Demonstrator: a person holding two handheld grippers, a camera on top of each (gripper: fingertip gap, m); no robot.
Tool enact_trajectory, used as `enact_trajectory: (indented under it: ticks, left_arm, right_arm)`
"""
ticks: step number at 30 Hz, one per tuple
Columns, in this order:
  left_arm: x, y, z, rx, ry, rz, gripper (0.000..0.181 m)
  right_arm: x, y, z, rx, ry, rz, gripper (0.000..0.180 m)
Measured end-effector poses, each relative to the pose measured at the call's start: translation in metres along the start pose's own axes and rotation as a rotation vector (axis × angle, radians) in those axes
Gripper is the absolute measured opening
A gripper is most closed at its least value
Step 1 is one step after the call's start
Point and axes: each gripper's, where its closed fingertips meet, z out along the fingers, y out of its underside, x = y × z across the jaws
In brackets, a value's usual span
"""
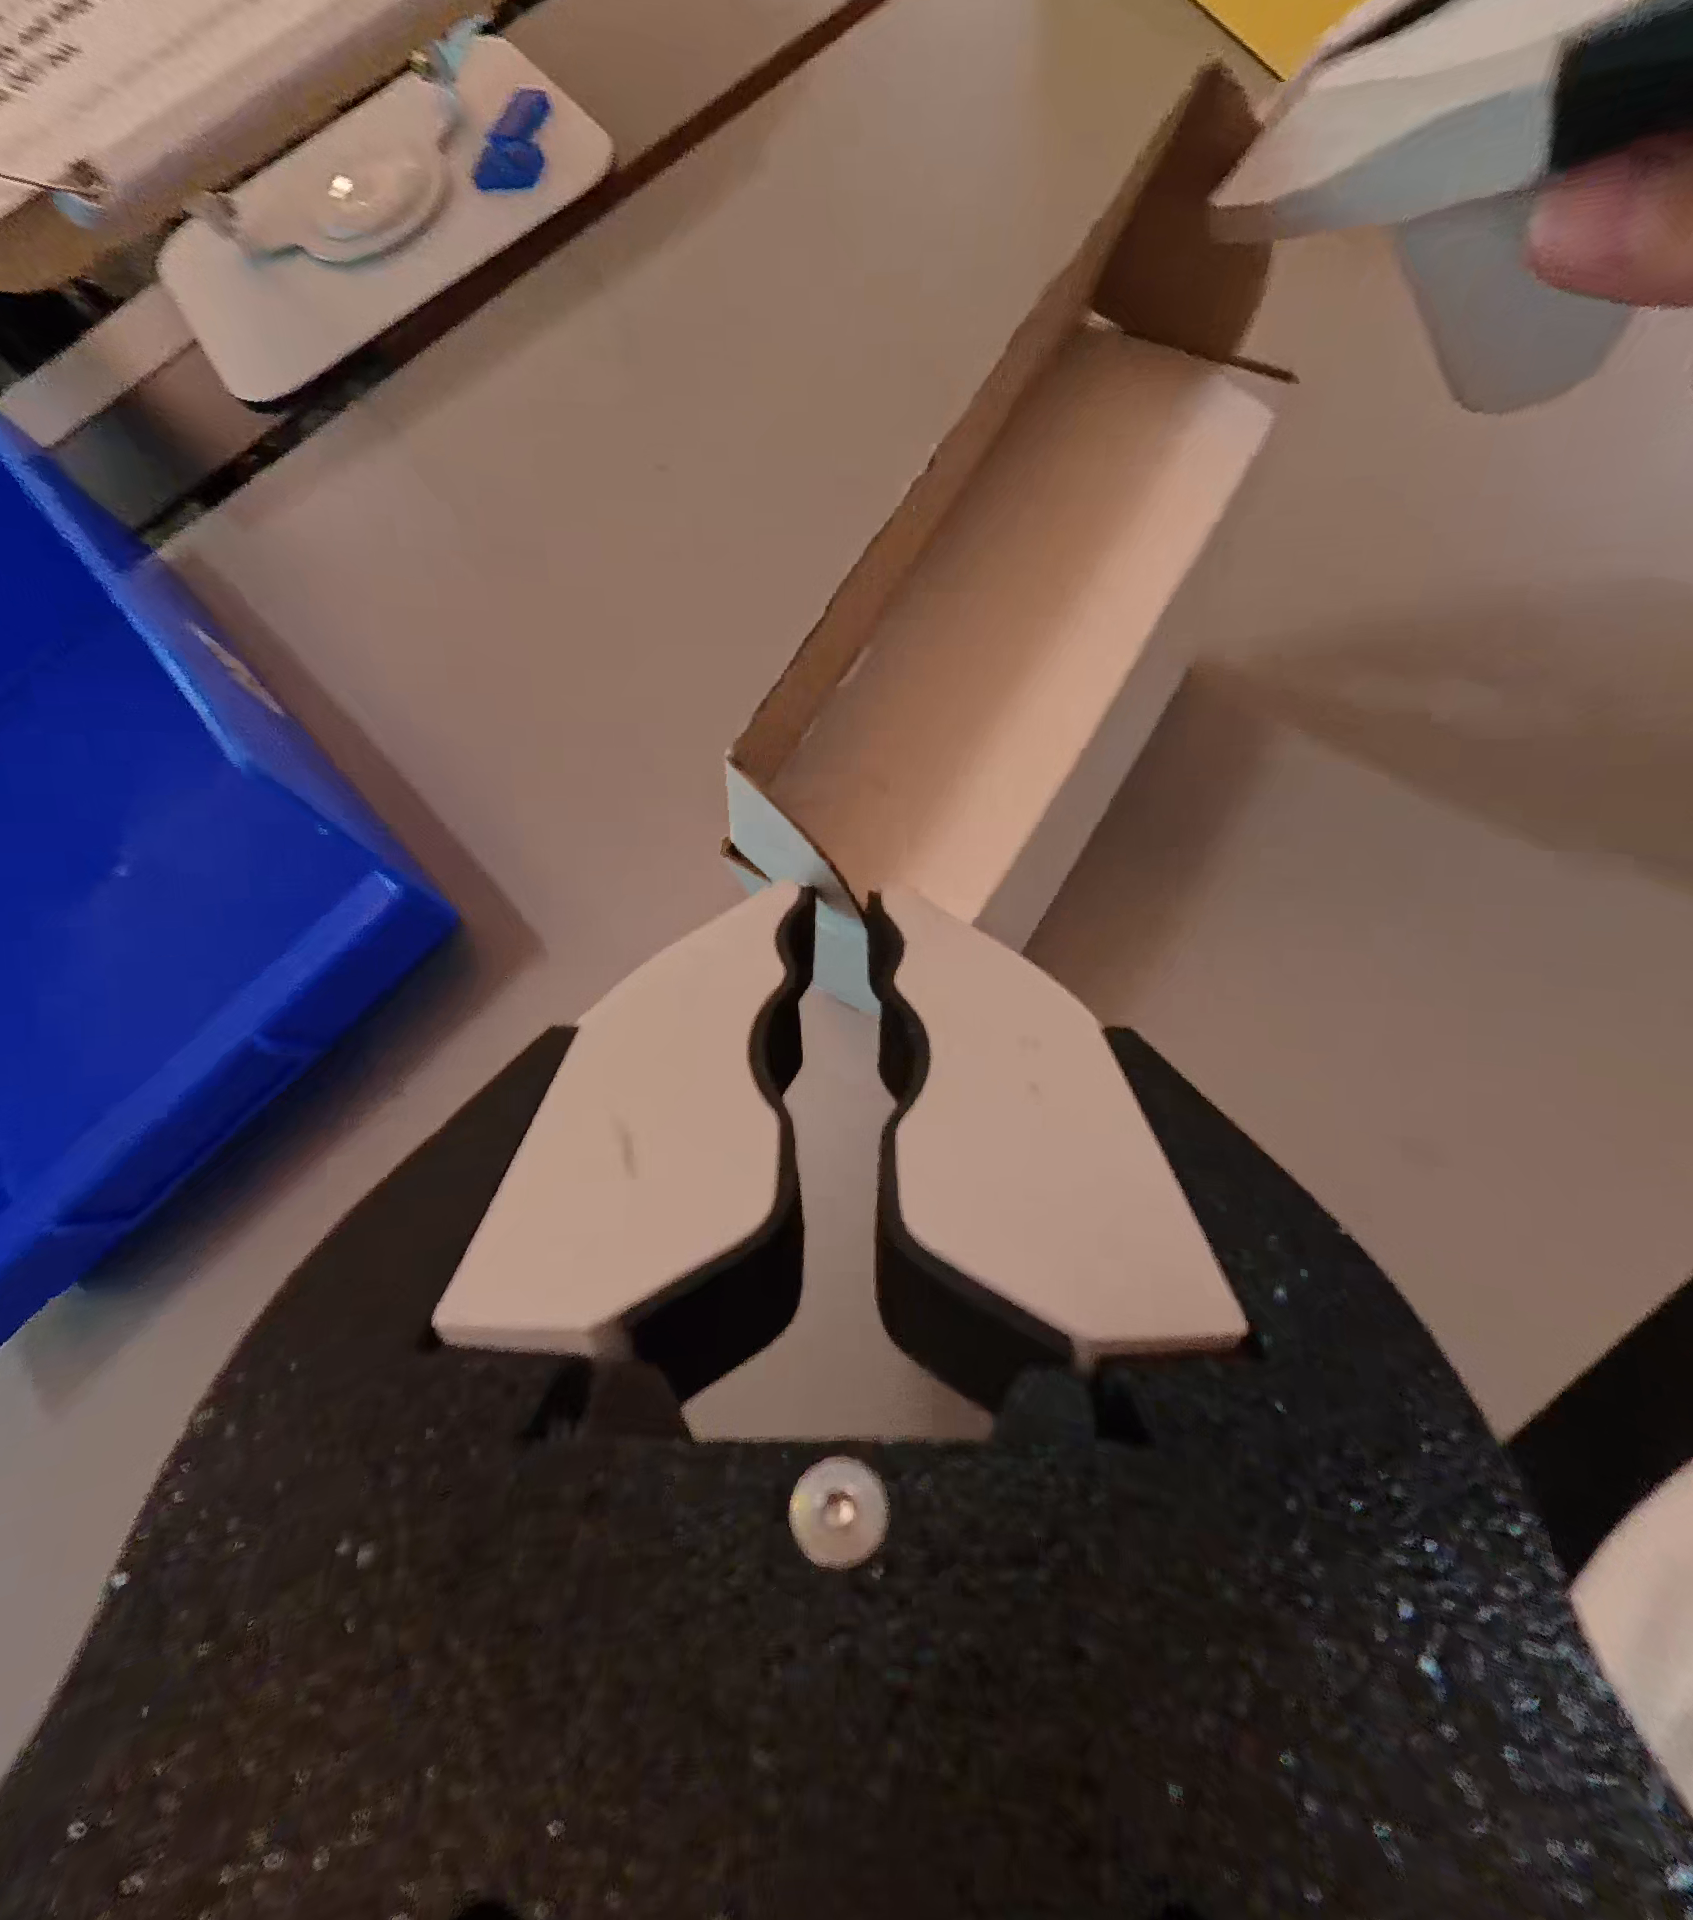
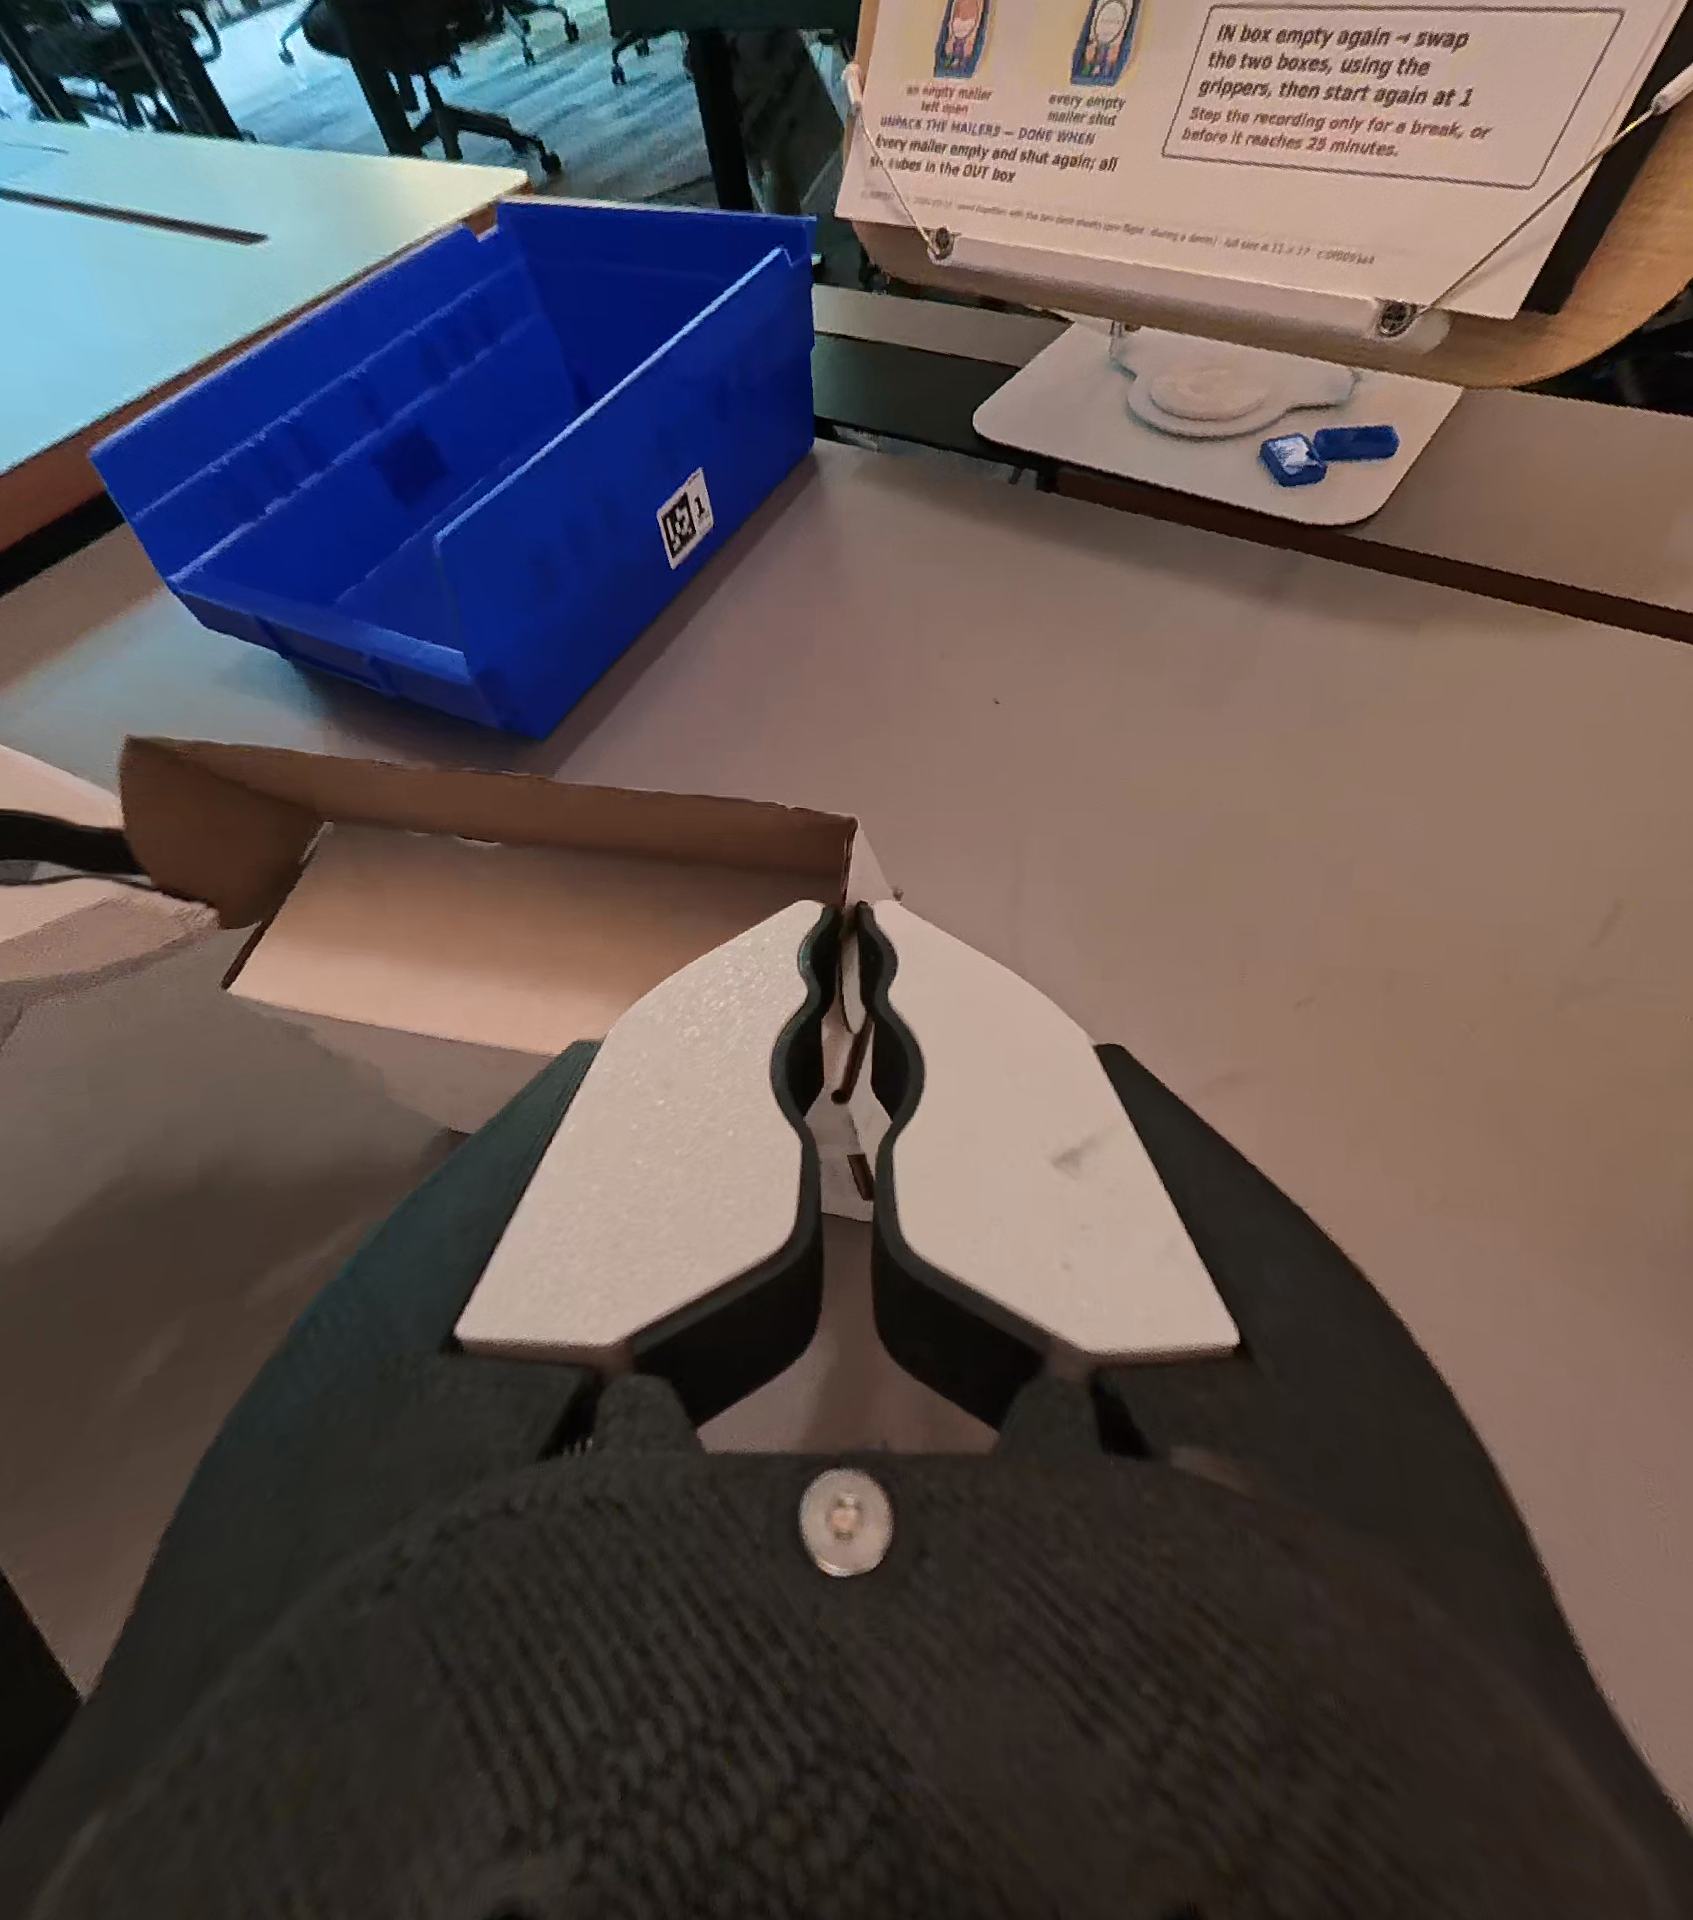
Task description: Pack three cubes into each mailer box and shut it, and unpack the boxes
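Bare table lies right of the mailer box; blue bin blocks behind-left.

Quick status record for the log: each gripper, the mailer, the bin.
left gripper: shut on an end flap of the mailer box
right gripper: shut on the flap at the opposite end
mailer box: on the table, lid partly folded over, contents hidden
blue bin: beyond the mailer, no cubes visible inside
instruction sheet: on a stand behind the table
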Motion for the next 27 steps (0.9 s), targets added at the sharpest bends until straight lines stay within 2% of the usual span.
enact_trajectory:
  ticks: [3,8,11,15,22,27]
  left_arm:
    - [-0.01,-0.001,0.004,0.027,-0.029,-0.069,0.006]
    - [-0.018,-0.002,0.005,0.101,0.122,-0.314,0.005]
    - [-0.029,-0.002,0.002,0.136,0.169,-0.414,0.005]
    - [-0.034,-0.001,0.0,0.158,0.233,-0.502,0.006]
    - [-0.036,0.008,-0.007,0.074,0.117,-0.269,0.006]
    - [-0.034,0.011,-0.012,0.037,0.084,-0.209,0.006]
  right_arm:
    - [-0.007,0.002,-0.004,0.034,0.025,-0.02,0.006]
    - [-0.02,0.006,-0.008,0.053,0.085,-0.069,0.018]
    - [-0.032,0.008,-0.012,0.058,0.108,-0.141,0.006]
    - [-0.042,0.008,-0.01,0.06,0.16,-0.217,0.007]
    - [-0.048,0.009,-0.009,0.094,0.157,-0.208,0.006]
    - [-0.049,0.009,-0.011,0.109,0.17,-0.227,0.005]
